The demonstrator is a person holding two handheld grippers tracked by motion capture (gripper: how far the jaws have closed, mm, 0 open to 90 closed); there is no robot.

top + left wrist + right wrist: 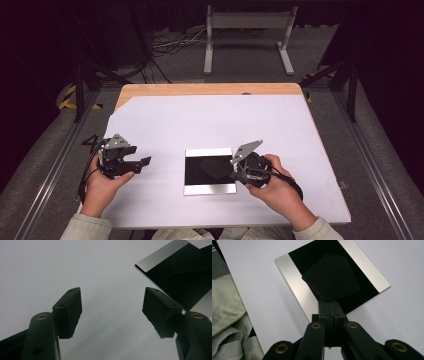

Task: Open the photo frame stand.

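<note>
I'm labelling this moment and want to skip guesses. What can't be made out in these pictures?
- Whether the right gripper pinches the black five-sided piece or only rests over it: in the right gripper view the shut jaws cover its near corner.
- That piece's outline in the high view: black on the dark tile.
- The tile's far end in the left gripper view: cut by the picture's edge.
- What the piece is made of.
</note>
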